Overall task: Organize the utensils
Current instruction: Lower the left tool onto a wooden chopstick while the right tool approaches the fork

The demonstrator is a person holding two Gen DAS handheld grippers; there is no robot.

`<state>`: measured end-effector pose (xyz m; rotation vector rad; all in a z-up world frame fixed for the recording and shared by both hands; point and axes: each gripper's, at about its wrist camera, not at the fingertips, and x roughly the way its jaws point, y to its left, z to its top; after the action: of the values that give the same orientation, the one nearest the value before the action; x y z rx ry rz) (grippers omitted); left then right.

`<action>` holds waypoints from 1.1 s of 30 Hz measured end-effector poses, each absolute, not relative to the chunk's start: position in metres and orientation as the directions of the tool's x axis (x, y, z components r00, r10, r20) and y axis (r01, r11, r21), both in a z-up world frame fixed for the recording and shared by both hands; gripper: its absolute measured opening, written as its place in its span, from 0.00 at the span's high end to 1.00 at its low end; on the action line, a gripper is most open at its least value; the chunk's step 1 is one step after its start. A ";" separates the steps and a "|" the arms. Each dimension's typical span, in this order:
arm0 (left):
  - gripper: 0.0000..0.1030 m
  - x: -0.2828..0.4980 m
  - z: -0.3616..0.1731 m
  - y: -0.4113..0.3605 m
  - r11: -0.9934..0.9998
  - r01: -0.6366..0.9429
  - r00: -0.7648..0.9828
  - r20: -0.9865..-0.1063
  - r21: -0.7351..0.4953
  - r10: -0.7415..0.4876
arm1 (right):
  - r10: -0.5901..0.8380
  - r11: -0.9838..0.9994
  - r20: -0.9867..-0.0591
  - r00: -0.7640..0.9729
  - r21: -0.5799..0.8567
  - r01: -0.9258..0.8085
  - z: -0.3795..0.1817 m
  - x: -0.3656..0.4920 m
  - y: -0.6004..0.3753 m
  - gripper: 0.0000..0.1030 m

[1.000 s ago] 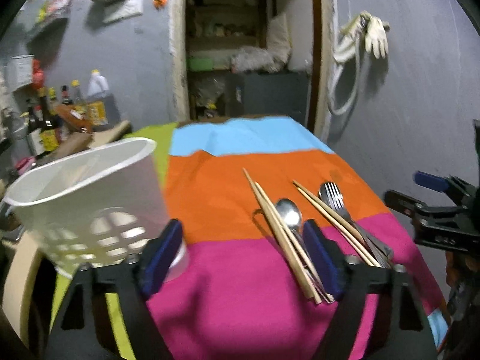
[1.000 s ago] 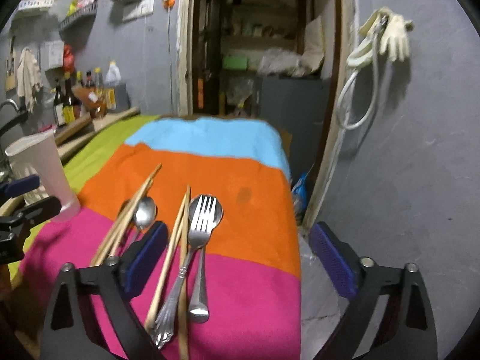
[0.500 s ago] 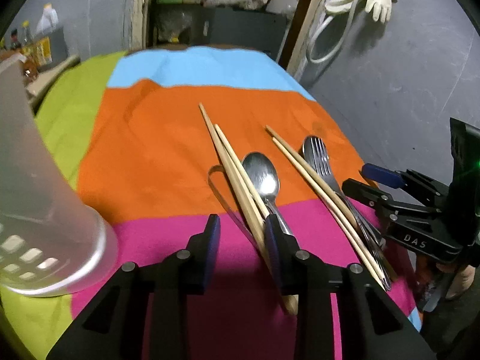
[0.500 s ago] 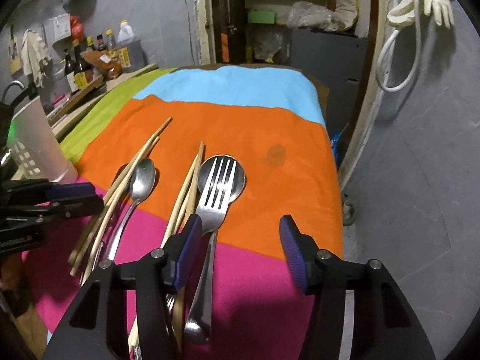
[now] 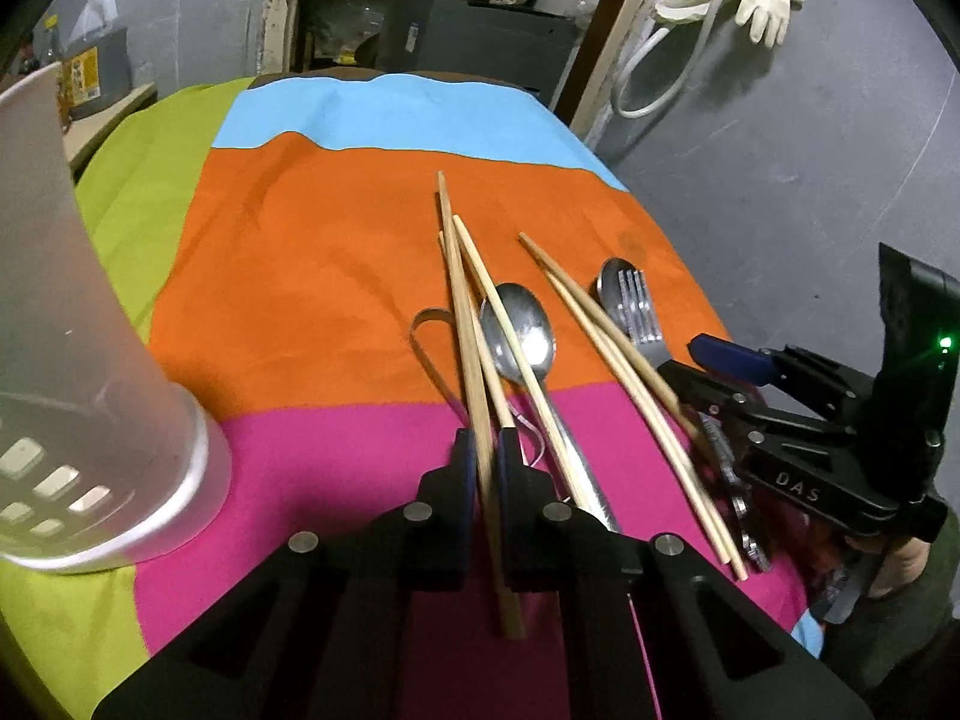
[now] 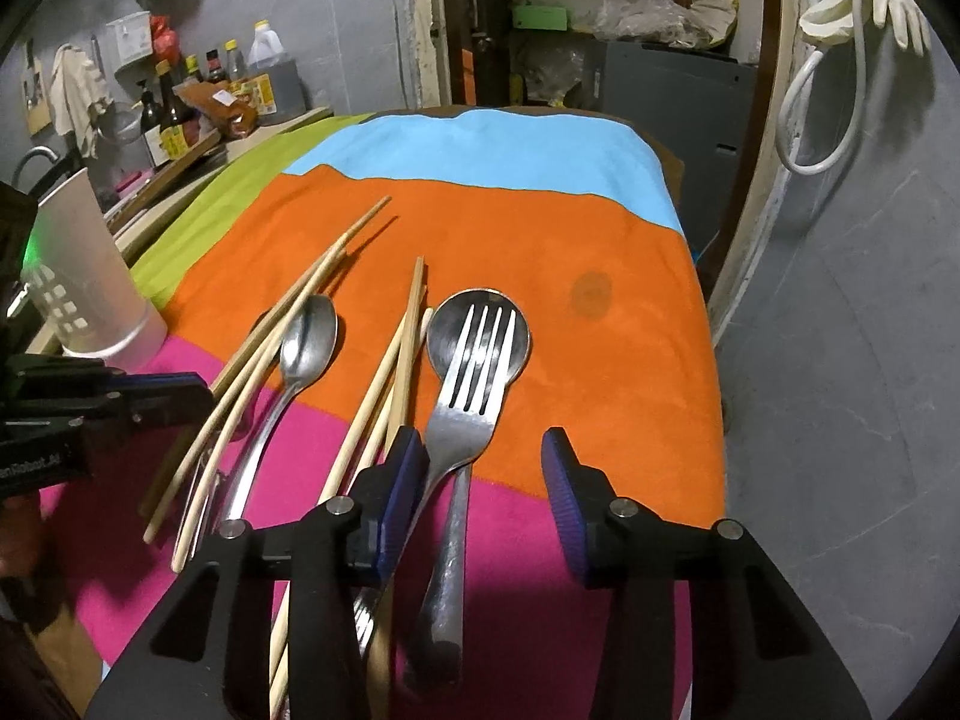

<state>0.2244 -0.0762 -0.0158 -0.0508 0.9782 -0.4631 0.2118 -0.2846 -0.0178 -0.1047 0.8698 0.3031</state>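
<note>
Wooden chopsticks, spoons and a fork lie on a striped cloth. My left gripper [image 5: 485,461] is shut on a chopstick [image 5: 465,324] of the left bundle, next to a spoon [image 5: 521,330]. My right gripper [image 6: 483,468] is open and straddles the fork [image 6: 474,360], which lies over a second spoon [image 6: 480,324]. A second chopstick pair [image 6: 396,354] lies just left of its left finger. The white perforated utensil holder [image 5: 66,360] stands at the left; it also shows in the right wrist view [image 6: 90,276].
The cloth's right edge [image 6: 708,360] drops to a grey floor. Bottles and clutter [image 6: 198,90] stand on a counter at the far left. An open doorway with shelves [image 6: 600,18] lies behind the table. A hose and glove [image 6: 852,18] hang on the right wall.
Both grippers moved down and forward to the utensils. The left gripper narrowed and then shut on a chopstick. The right gripper narrowed and now straddles the fork.
</note>
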 end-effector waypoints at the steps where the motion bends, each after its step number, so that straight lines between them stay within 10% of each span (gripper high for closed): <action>1: 0.95 0.222 -0.016 -0.075 0.905 0.351 0.470 -0.791 -0.241 -0.392 | 0.217 0.952 -0.767 0.603 0.030 -0.305 -0.018 0.211 -0.284 0.64; 33: 0.93 0.269 -0.020 -0.077 0.931 0.344 0.406 -0.874 -0.124 -0.267 | 0.213 0.963 -0.799 0.563 0.074 -0.260 -0.026 0.242 -0.278 0.65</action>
<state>0.2686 -0.0766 -0.0202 0.0796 1.0871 -0.3857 0.2423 -0.2775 -0.0259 -0.0538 0.9326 0.2787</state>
